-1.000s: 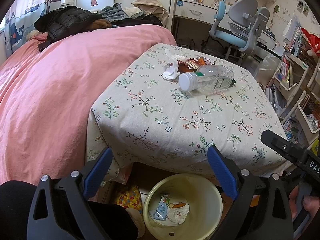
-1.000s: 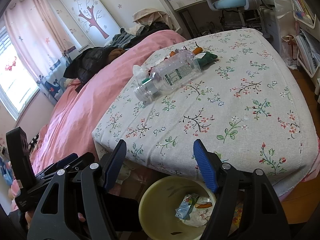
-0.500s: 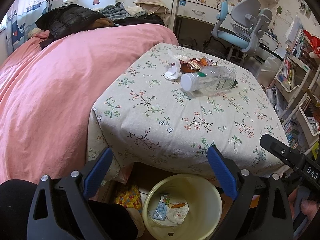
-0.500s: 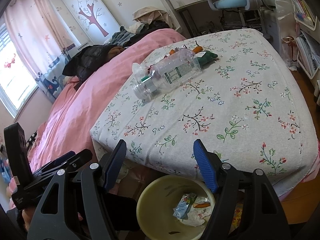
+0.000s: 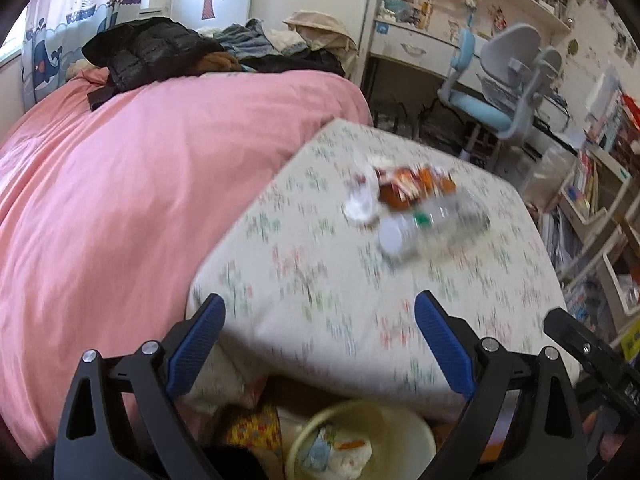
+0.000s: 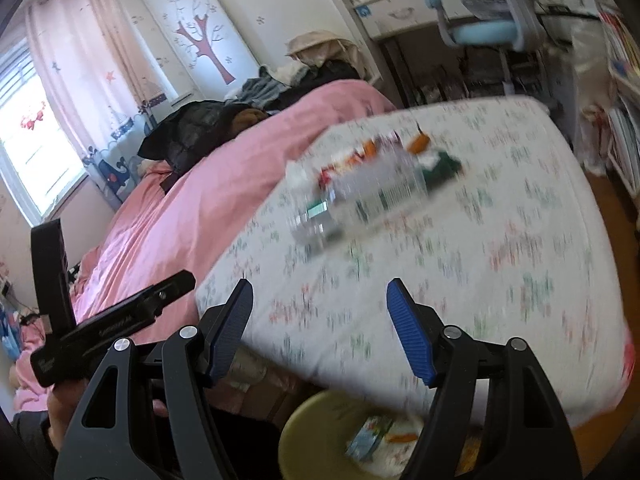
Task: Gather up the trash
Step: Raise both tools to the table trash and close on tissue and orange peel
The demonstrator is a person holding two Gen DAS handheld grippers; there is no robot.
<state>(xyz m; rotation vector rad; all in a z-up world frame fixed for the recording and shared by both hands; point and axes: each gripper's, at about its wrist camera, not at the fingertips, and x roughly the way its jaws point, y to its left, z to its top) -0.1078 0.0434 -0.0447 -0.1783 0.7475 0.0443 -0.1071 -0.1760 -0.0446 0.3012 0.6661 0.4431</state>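
1. hovering w/ both grippers empty, jaws apart: left gripper (image 5: 318, 340), right gripper (image 6: 320, 330).
2. clear plastic bottle w/ white cap (image 5: 424, 230) lies on its side on the floral-cloth table (image 5: 320, 272), touching the orange snack wrappers (image 5: 412, 184).
3. pale yellow round plastic bin (image 5: 408, 428) sits on the floor below the table edge, some trash in it.

Daylit room, both your views smeared by motion.
Your light comes from the window (image 6: 28, 152), blown out white at the left. The table (image 5: 320, 280) and bottle (image 6: 360, 196) blur; the gripper fingers (image 6: 232, 328) stay sharp. Fisheye bends the edges, corners black.
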